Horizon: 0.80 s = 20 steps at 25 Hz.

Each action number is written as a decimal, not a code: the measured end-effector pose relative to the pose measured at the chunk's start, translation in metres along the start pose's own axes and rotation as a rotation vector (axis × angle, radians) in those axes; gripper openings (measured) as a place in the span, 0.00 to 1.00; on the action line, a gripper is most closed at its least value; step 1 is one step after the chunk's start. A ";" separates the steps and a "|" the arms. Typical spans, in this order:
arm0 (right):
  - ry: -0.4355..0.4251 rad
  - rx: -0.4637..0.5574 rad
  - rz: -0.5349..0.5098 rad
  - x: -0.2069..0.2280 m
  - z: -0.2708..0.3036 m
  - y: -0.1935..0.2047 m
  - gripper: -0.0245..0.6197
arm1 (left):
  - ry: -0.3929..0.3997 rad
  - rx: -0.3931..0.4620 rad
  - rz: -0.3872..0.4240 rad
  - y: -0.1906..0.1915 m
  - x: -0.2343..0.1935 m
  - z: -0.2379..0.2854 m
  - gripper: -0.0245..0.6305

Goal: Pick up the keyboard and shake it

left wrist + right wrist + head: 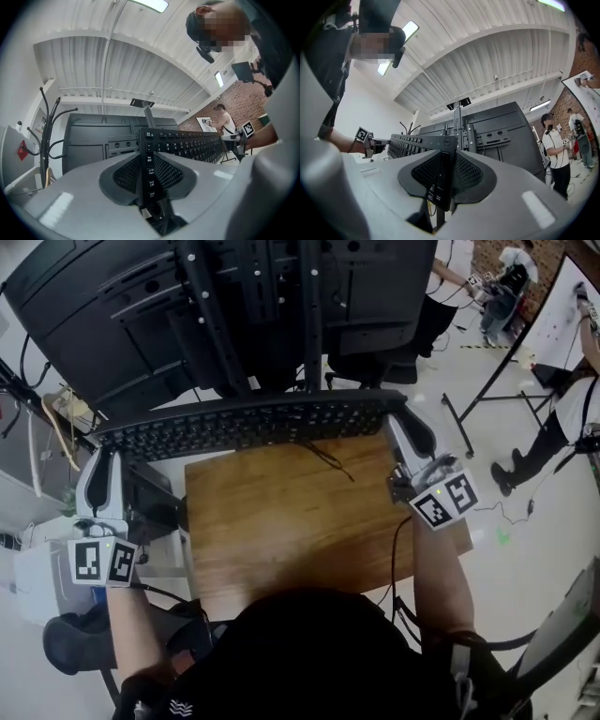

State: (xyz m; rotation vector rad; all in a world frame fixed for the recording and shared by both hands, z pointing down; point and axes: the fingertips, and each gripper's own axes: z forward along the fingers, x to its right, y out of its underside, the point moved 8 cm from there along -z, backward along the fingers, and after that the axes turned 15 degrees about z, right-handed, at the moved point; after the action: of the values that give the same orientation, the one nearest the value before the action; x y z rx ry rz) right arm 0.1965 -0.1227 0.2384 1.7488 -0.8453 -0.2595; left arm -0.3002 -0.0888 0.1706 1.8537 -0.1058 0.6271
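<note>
Left hand-held gripper (pixel 104 452) and right hand-held gripper (pixel 406 416) clamp keyboard (pixel 248 424), seemingly aloft.

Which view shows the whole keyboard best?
Head view: the keyboard spans end to end, clamped by the left gripper and right gripper above the wooden table. Each gripper view shows only the end clamped in its jaws, edge-on, with keys receding toward the other gripper.

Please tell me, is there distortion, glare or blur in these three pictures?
Head view: sharp and evenly lit, keyboard dark over the wooden table. Left gripper view: strong fisheye bending, black corners, a ceiling lamp blown out, left claw soft near the lens. Right gripper view: same bending, right claw soft, a strip light glaring.
</note>
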 end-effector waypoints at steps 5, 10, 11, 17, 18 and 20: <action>0.008 -0.007 0.012 -0.001 -0.002 0.002 0.19 | 0.006 0.003 -0.002 0.001 0.001 -0.001 0.17; 0.015 0.004 0.010 -0.001 -0.004 -0.003 0.19 | 0.020 0.001 0.001 -0.001 0.002 0.001 0.17; 0.016 0.004 0.010 -0.001 -0.004 -0.002 0.19 | 0.021 0.001 0.001 0.000 0.002 0.001 0.17; 0.013 0.002 0.010 -0.007 -0.018 0.014 0.19 | 0.018 0.015 0.007 0.009 0.010 -0.013 0.17; 0.011 0.001 0.009 -0.008 -0.021 0.018 0.19 | 0.016 0.016 0.007 0.012 0.011 -0.015 0.17; 0.014 -0.004 0.009 -0.009 -0.022 0.020 0.19 | 0.015 0.010 0.004 0.016 0.011 -0.015 0.17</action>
State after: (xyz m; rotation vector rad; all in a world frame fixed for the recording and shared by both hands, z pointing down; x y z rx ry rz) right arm 0.1944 -0.1030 0.2627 1.7411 -0.8420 -0.2425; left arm -0.3018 -0.0790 0.1928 1.8584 -0.0960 0.6452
